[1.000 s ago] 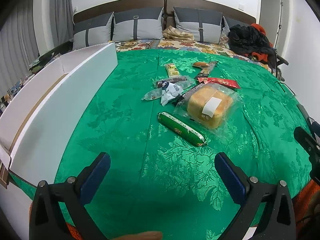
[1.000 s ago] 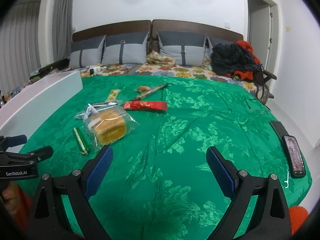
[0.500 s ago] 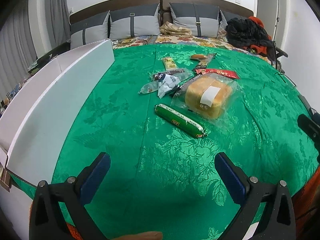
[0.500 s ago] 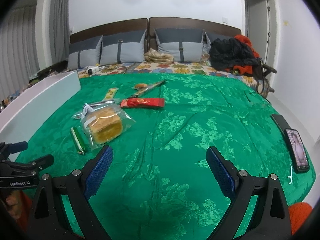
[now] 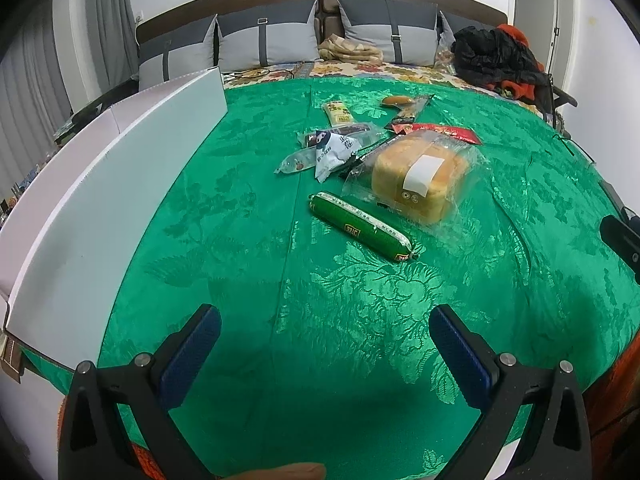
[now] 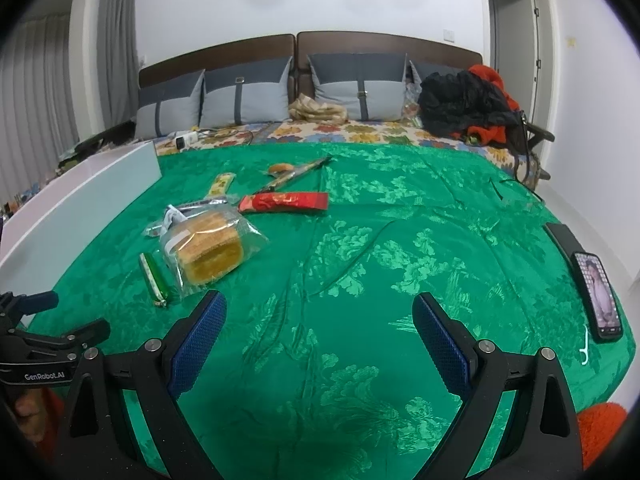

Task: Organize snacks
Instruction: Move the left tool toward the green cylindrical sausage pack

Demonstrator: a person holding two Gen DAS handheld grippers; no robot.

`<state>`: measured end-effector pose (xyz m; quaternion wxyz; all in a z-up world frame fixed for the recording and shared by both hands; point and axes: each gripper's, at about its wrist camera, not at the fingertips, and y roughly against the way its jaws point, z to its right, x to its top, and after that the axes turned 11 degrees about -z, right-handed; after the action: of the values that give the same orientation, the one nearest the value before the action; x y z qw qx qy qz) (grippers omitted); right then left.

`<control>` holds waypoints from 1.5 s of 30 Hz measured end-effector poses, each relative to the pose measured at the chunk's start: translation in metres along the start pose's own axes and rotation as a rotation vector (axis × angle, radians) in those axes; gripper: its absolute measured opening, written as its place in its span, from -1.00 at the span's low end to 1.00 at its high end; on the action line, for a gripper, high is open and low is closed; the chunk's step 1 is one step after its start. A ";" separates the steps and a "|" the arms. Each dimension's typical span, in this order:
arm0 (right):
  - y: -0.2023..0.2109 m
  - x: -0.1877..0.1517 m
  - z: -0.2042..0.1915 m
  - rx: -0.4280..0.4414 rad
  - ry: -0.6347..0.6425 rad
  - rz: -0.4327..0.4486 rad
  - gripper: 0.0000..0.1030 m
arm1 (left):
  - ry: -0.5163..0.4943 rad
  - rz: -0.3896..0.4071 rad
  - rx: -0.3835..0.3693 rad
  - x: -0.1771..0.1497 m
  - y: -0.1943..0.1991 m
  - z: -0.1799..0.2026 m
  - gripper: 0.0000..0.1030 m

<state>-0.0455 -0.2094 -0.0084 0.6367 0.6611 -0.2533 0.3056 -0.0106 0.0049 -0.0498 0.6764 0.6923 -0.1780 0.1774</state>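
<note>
Snacks all lie loose on the green bedspread [image 5: 240, 248]: green sausage [image 5: 362, 231] nearest my empty, wide-apart left claw [image 5: 325, 330], white box [image 5: 104, 208] alongside. Right view: my right claw [image 6: 319, 316] gapes empty too; bagged bread [image 6: 210, 248] untouched. Nothing sorted yet.

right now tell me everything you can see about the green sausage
The green sausage is a long, glossy tube in green wrapping, with a pale printed strip along it, a small dark label and a crimped end toward the cameras. It lies flat and slanted on the green cover, just in front of the bagged bread; whether it touches the bag cannot be told. It is unopened as far as shows. Neither gripper touches it.
</note>
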 end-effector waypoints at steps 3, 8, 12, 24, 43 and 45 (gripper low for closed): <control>-0.002 0.000 0.001 0.002 -0.001 -0.003 0.87 | -0.002 -0.003 0.000 0.000 -0.001 0.001 0.99; -0.005 -0.001 0.001 0.005 -0.003 -0.008 0.87 | -0.002 -0.013 -0.002 0.000 -0.004 0.001 0.99; -0.007 -0.002 0.003 0.007 -0.007 -0.012 0.87 | -0.001 -0.021 0.001 -0.001 -0.006 0.001 0.99; -0.012 -0.002 0.005 0.016 -0.014 -0.028 0.87 | 0.001 -0.042 0.010 -0.001 -0.012 -0.002 0.99; -0.018 -0.002 0.017 0.049 -0.066 -0.045 0.87 | 0.160 -0.103 -0.117 0.042 -0.021 -0.020 0.99; -0.017 -0.002 0.016 0.052 -0.064 -0.045 0.87 | 0.149 -0.102 -0.110 0.053 -0.025 -0.011 0.99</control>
<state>-0.0334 -0.2245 -0.0221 0.6175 0.6925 -0.2506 0.2764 0.0478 0.0157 -0.0461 0.7330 0.6472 -0.1009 0.1837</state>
